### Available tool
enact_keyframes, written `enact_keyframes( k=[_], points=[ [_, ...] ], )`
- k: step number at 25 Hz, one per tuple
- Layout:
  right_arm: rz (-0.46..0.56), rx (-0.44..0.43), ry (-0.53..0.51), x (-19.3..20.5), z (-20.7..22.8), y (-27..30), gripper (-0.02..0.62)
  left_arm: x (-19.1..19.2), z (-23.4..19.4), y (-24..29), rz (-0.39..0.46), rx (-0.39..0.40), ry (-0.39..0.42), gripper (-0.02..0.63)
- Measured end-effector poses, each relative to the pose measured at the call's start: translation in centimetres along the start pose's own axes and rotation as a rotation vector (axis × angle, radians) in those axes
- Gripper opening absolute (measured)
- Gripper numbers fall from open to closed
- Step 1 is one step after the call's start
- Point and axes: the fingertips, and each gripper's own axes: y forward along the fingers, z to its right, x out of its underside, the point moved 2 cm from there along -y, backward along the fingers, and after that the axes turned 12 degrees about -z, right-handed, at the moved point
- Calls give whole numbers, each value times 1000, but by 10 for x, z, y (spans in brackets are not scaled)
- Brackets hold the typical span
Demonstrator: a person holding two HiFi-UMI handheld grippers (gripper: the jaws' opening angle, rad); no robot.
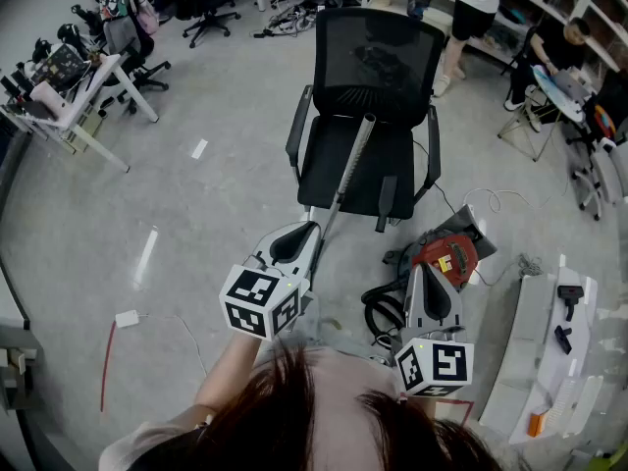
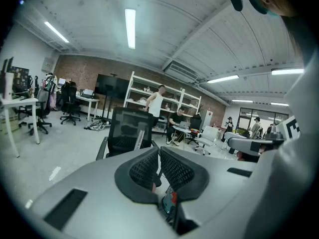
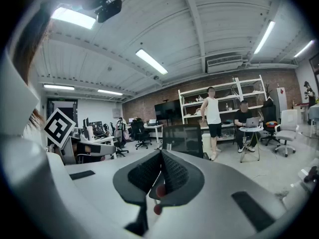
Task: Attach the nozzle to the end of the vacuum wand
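Wand (image 1: 353, 170) leaned on chair (image 1: 378, 57); likely stiff, light, slick; best gripped mid-shaft. Left gripper (image 1: 306, 232), right gripper (image 1: 430, 275) were closed, empty.

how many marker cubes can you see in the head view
2. Left cube sits low centre, on the left gripper; right cube sits lower right, on the right gripper. None seems hidden.
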Motion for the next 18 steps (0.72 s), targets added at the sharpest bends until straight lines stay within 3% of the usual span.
enact_keyframes(
  k=[18],
  points=[
    [15,36,26,-21,-11,55,25,-28,-45,38,-51,65,54,26]
  ],
)
